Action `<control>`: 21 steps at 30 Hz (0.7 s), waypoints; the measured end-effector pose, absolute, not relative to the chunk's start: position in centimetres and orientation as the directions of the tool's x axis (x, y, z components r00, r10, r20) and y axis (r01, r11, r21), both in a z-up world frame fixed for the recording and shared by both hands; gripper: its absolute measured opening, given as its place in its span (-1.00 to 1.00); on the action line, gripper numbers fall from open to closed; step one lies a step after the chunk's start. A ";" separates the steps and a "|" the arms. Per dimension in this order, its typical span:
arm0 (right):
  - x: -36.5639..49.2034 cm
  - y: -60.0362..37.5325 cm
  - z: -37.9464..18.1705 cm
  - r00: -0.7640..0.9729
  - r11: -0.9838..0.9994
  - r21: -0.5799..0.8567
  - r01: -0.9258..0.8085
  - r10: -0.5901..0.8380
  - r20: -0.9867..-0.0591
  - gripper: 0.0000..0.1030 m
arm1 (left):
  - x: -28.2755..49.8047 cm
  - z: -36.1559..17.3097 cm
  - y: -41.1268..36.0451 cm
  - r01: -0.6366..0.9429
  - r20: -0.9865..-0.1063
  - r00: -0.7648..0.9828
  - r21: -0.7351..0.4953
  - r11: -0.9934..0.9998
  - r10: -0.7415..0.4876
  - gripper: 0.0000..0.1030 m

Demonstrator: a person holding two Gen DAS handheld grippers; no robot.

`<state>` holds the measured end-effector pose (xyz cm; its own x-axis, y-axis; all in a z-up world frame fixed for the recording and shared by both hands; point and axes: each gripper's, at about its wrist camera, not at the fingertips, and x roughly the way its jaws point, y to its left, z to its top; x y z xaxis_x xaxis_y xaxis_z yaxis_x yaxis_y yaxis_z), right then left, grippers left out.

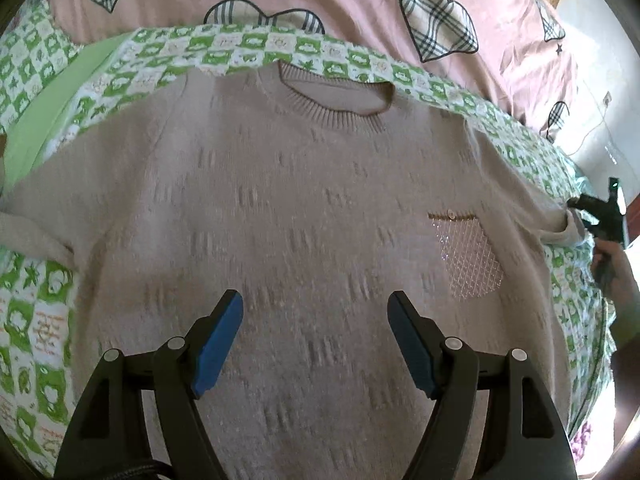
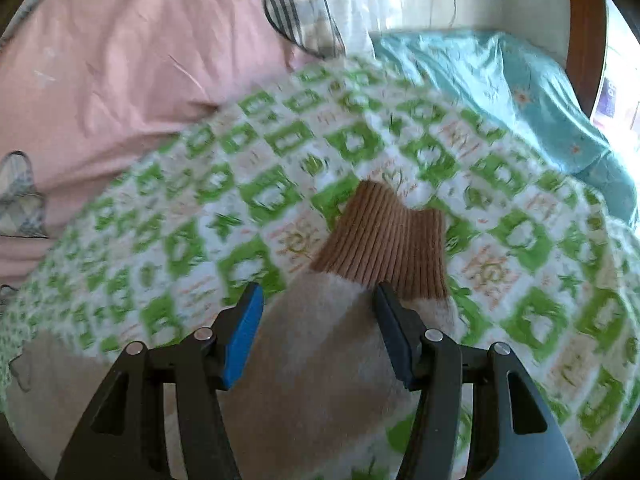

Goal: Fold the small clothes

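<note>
On the bed, a beige knit sweater [image 1: 280,208] lies spread flat, front up, over a green-and-white checked quilt [image 1: 36,320]. Left tongs [image 1: 316,340] hover above the lower chest area, blue pads wide apart, holding nothing; contact with the knit cannot be confirmed. Right tongs [image 2: 318,330] are also spread wide, straddling the sleeve [image 2: 320,360] just behind its brown ribbed cuff [image 2: 384,240]; pads sit at either side of the fabric, not clamped. In the left wrist view the right tongs show at the far right edge, held in the person's right hand [image 1: 612,268] at the sleeve end. Sweater: soft, fuzzy body with raised dash texture, ribbed round collar [image 1: 332,112], a lattice-pattern chest pocket [image 1: 472,256] with one small button. A pink duvet [image 1: 340,4] with plaid hearts lies beyond the quilt.
</note>
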<state>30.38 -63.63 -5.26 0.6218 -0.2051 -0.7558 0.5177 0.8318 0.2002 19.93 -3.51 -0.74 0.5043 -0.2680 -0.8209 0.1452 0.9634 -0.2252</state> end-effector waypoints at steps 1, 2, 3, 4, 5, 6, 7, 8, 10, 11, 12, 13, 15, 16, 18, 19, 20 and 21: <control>30.3 -63.5 -5.4 0.618 0.835 0.180 0.520 -0.222 -0.754 -0.39 | 19.9 -0.9 -3.4 0.140 -0.824 0.499 -0.229 0.963 -0.268 0.46; 30.0 -63.4 -5.3 0.627 0.837 0.179 0.517 -0.227 -0.745 -0.50 | 19.8 -0.9 -3.2 0.136 -0.825 0.497 -0.232 0.963 -0.269 0.46; 29.6 -63.2 -5.1 0.652 0.839 0.209 0.502 -0.209 -0.729 -0.74 | 19.8 -0.9 -2.9 0.131 -0.824 0.498 -0.237 0.963 -0.271 0.46; 29.2 -62.8 -4.7 0.674 0.842 0.227 0.490 -0.201 -0.711 -0.79 | 19.7 -0.9 -2.8 0.129 -0.823 0.499 -0.239 0.962 -0.271 0.46; 28.7 -62.3 -4.2 0.705 0.851 0.245 0.465 -0.188 -0.684 -0.79 | 19.6 -0.9 -2.6 0.126 -0.823 0.498 -0.242 0.962 -0.272 0.46; 28.2 -61.6 -3.6 0.741 0.862 0.273 0.428 -0.162 -0.651 -0.80 | 19.5 -0.9 -2.5 0.124 -0.823 0.497 -0.245 0.962 -0.274 0.46; 27.9 -60.8 -3.2 0.767 0.870 0.297 0.394 -0.133 -0.627 -0.80 | 19.4 -0.8 -2.3 0.122 -0.822 0.496 -0.252 0.960 -0.279 0.46; 27.7 -60.1 -2.8 0.790 0.877 0.320 0.359 -0.103 -0.604 -0.80 | 19.2 -0.7 -2.2 0.122 -0.819 0.498 -0.259 0.958 -0.285 0.46; 27.0 -57.6 -1.7 0.836 0.891 0.375 0.256 -0.008 -0.549 -0.80 | 18.8 -0.4 -2.2 0.123 -0.814 0.502 -0.266 0.956 -0.292 0.46; 26.8 -56.2 -1.3 0.847 0.895 0.394 0.207 0.038 -0.531 -0.80 | 18.6 -0.3 -2.1 0.124 -0.811 0.504 -0.271 0.955 -0.295 0.46; 26.8 -54.4 -0.9 0.852 0.898 0.414 0.147 0.097 -0.515 -0.80 | 18.3 -0.2 -2.1 0.123 -0.807 0.507 -0.279 0.952 -0.302 0.46; 26.8 -52.7 -0.6 0.853 0.900 0.426 0.097 0.146 -0.502 -0.80 | 18.1 -0.1 -2.0 0.123 -0.805 0.507 -0.286 0.950 -0.308 0.46; 26.7 -48.3 0.1 0.842 0.902 0.433 -0.012 0.242 -0.482 -0.80 | 17.7 0.0 -1.8 0.123 -0.803 0.505 -0.297 0.947 -0.317 0.46; 26.5 -46.2 0.3 0.833 0.896 0.440 -0.063 0.290 -0.471 -0.80 | 17.4 0.1 -1.6 0.122 -0.800 0.506 -0.302 0.945 -0.321 0.46; 26.2 -41.6 0.6 0.803 0.871 0.462 -0.165 0.390 -0.449 -0.80 | 16.9 0.2 -1.2 0.116 -0.796 0.510 -0.311 0.943 -0.325 0.46; 26.1 -39.6 0.8 0.789 0.856 0.473 -0.209 0.433 -0.436 -0.80 | 16.7 0.1 -0.8 0.111 -0.794 0.512 -0.319 0.941 -0.329 0.46; 25.9 -37.6 0.8 0.773 0.842 0.480 -0.247 0.469 -0.426 -0.80 | 16.5 0.1 -0.4 0.104 -0.791 0.513 -0.328 0.939 -0.333 0.46; 25.8 -35.5 0.8 0.758 0.829 0.482 -0.283 0.501 -0.418 -0.80 | 16.4 0.0 0.0 0.094 -0.790 0.512 -0.339 0.936 -0.338 0.46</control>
<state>25.81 -35.53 0.84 0.7576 0.5011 -0.4183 -0.2825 0.8294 0.4819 16.38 -0.03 0.02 0.5122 -0.3377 -0.7897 0.0943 0.9360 -0.3391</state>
